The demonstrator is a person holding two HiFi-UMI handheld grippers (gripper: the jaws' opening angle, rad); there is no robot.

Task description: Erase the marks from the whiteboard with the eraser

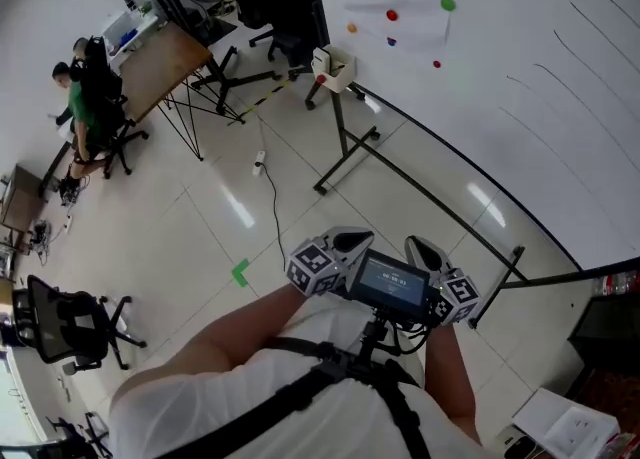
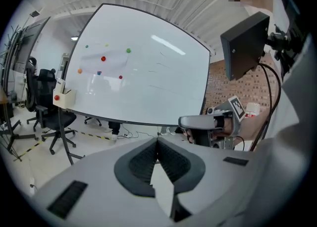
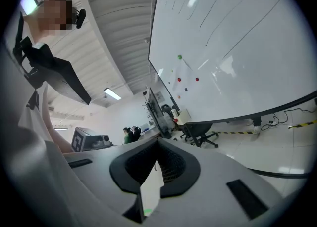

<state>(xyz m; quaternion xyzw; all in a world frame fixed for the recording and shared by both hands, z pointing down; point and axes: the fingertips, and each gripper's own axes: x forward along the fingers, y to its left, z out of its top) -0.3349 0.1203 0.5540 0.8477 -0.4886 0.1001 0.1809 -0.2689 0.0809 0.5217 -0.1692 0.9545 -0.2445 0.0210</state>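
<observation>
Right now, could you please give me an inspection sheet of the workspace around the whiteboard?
Surface: whiteboard upright on its stand, mostly bare.
Job's things: thin dark marks not yet erased; no eraser made out; small box at the board's lower corner.
Clutter: coloured magnets on the board; green tape on the floor.
Grippers: left gripper shut, empty; right gripper shut, empty; both apart from the board.
Cables: cable on the floor by the stand.
Surroundings: desk, office chair, seated person.

A glossy pale floor (image 1: pixel 200 232) reflects the lights. Black office chairs (image 1: pixel 68 322) and a wooden desk (image 1: pixel 160 62) stand left; green tape (image 1: pixel 240 272) marks the floor.
</observation>
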